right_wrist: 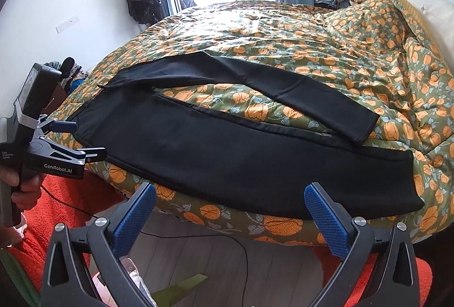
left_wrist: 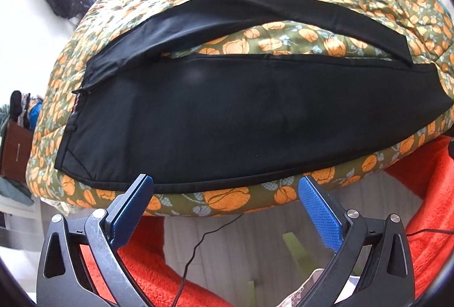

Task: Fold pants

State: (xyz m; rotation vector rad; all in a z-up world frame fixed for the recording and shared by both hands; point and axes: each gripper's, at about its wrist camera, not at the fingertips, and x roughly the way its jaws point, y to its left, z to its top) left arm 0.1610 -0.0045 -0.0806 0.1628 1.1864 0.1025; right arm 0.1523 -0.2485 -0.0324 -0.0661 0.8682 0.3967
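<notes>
Black pants [left_wrist: 227, 114] on an olive quilt [right_wrist: 326, 51] patterned with orange flowers; blue-padded jaws.

Left tongs [left_wrist: 225, 183] spread wide, both blue pads apart with nothing between them, pointing forward and level. Right tongs [right_wrist: 229, 192] the same: wide apart, holding nothing, blue textured pads [right_wrist: 326, 219] angled outward in a V. In the right wrist view the left tongs [right_wrist: 85, 139] show at the far left, seen side-on, tips forward, the two fingers well separated. The left hand [right_wrist: 24, 190] wraps the handle beneath them, fingers curled round the grip.
</notes>
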